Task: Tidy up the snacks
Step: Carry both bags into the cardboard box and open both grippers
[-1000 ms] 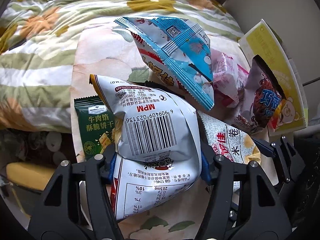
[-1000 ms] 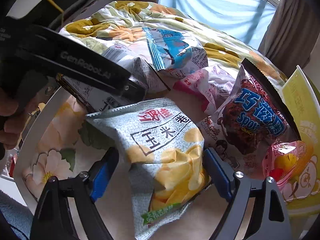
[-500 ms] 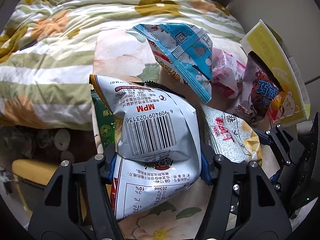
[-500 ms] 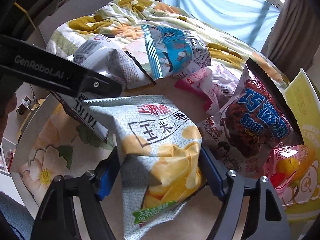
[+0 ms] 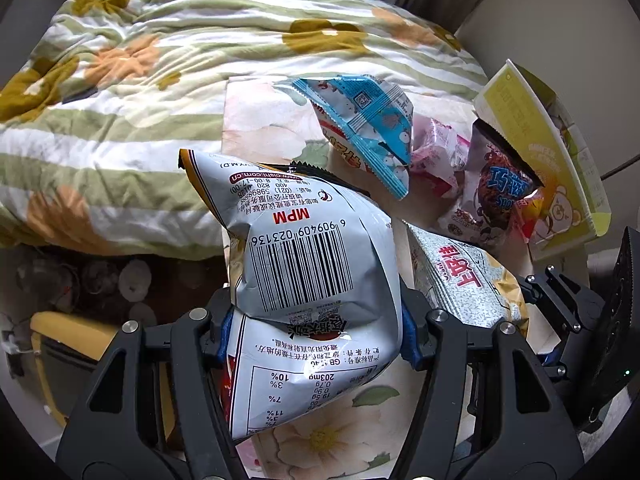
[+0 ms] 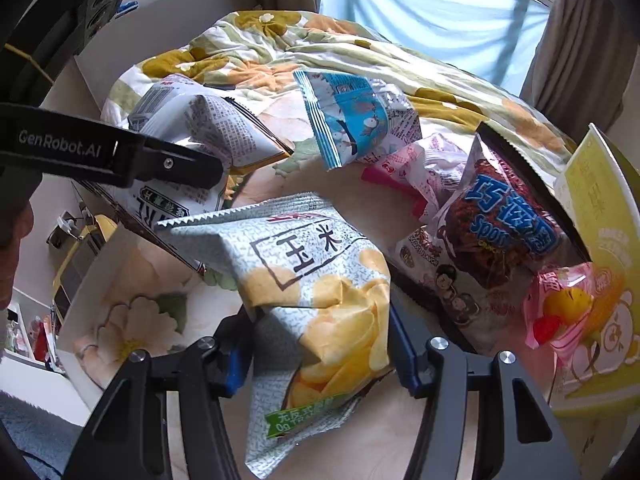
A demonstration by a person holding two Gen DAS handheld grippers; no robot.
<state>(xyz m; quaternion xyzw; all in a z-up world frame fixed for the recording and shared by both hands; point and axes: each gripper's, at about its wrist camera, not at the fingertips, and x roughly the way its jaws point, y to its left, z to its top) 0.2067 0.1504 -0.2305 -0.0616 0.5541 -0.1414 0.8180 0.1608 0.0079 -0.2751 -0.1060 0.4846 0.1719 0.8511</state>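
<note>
We hold one snack bag per gripper, over floral tray.
L gripper [image 5: 316,336] clamps white barcode chip bag [image 5: 308,276]; R gripper [image 6: 320,356] jaws closing on corn chip bag [image 6: 316,280], blue bag [image 6: 352,120] at 12.

Silver barcode bag [image 5: 312,276] lifted, corn chip bag [image 6: 320,296] crumpled, pinched

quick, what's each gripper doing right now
Left gripper: shut on the silver barcode snack bag.
Right gripper: jaws closing, pressing the corn chip bag.
</note>
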